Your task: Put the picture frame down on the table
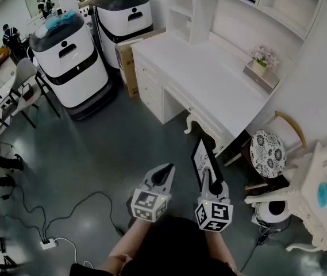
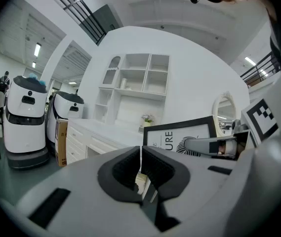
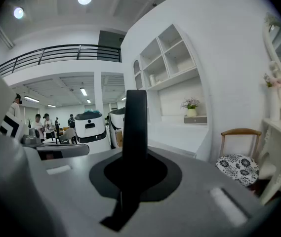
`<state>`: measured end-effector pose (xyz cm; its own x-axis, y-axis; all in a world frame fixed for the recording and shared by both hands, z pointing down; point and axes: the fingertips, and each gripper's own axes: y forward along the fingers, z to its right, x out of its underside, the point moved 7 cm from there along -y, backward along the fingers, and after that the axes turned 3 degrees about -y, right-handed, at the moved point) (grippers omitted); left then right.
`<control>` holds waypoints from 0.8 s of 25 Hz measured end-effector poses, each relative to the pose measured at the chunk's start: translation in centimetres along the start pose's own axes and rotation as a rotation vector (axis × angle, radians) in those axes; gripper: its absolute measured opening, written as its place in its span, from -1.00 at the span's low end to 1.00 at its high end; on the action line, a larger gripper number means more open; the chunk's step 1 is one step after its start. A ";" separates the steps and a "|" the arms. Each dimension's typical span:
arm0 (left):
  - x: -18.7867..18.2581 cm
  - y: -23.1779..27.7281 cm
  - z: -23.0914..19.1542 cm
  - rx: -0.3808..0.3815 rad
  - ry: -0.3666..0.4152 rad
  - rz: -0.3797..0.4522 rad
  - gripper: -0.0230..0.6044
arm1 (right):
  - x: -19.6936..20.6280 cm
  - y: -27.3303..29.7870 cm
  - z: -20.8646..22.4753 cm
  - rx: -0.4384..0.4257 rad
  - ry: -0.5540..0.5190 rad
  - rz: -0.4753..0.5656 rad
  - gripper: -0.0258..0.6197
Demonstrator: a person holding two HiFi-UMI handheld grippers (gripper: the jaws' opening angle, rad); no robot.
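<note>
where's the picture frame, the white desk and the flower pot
picture frame (image 1: 201, 158), head view, on its white printed face
white desk (image 1: 206, 76), head view, on its bare top
flower pot (image 1: 259, 68), head view, on the pot's side

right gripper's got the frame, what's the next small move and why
Probably carry it forward toward the white desk. The right gripper is shut on the picture frame, which stands upright over the floor, and the desk lies ahead, not yet under the frame.
</note>
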<state>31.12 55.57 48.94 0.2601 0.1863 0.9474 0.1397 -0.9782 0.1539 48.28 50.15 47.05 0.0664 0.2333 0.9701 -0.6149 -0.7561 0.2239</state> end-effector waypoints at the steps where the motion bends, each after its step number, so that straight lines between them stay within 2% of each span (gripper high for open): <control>1: 0.0 -0.1 0.1 0.000 -0.001 0.002 -0.86 | 0.0 -0.1 -0.1 -0.002 0.000 0.001 -0.88; 20: 0.4 -0.7 0.1 -0.039 -0.043 0.000 -0.86 | -0.2 0.6 -0.9 -0.044 -0.019 -0.004 -0.88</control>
<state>31.27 56.33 49.22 0.3012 0.1893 0.9346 0.1027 -0.9808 0.1656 47.19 50.20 46.93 0.0839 0.2240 0.9710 -0.6483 -0.7278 0.2239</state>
